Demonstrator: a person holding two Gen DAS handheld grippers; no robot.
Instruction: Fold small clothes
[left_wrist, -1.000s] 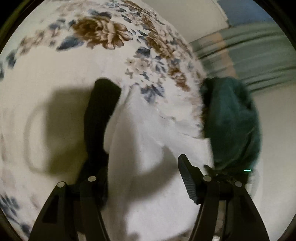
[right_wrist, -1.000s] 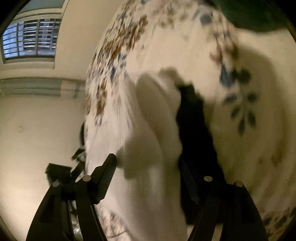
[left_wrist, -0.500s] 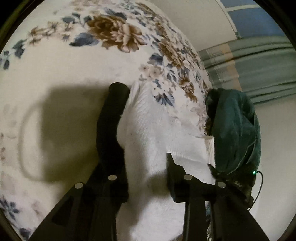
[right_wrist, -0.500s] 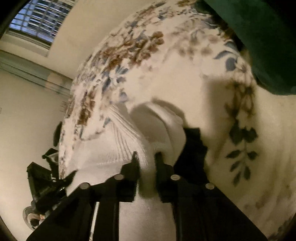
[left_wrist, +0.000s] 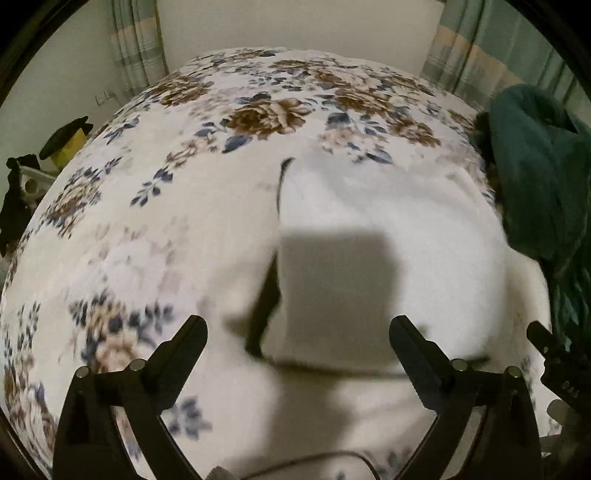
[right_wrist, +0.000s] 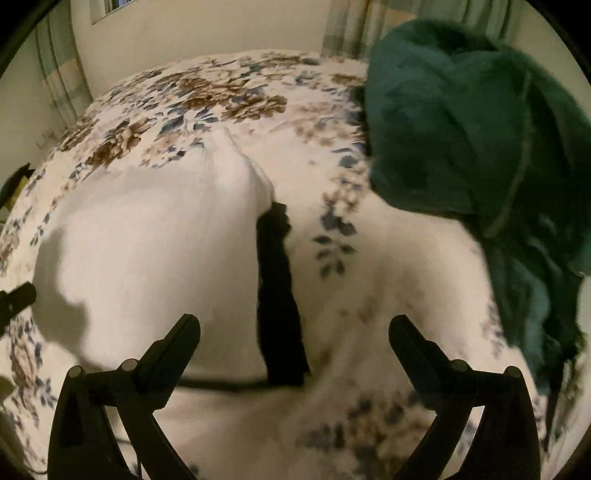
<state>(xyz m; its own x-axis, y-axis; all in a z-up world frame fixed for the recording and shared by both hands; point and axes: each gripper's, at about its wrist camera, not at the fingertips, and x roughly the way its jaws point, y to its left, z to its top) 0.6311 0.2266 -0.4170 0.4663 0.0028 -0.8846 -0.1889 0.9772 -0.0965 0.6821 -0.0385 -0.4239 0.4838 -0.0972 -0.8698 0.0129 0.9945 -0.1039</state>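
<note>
Both tongs have let go of the white garment (left_wrist: 388, 229) they were pinching half a second ago and pulled back — the left tongs (left_wrist: 297, 339) and right tongs (right_wrist: 293, 338) now gape wide, holding nothing. The garment lies flat on the flowered bed (left_wrist: 129, 229), a black piece (right_wrist: 277, 291) peeking from under its edge. I judge this fold laid, with smoothing or the next item to follow. In the right view a dark green cloth heap (right_wrist: 472, 140) sits at two o'clock, near enough to crowd further folding.
</note>
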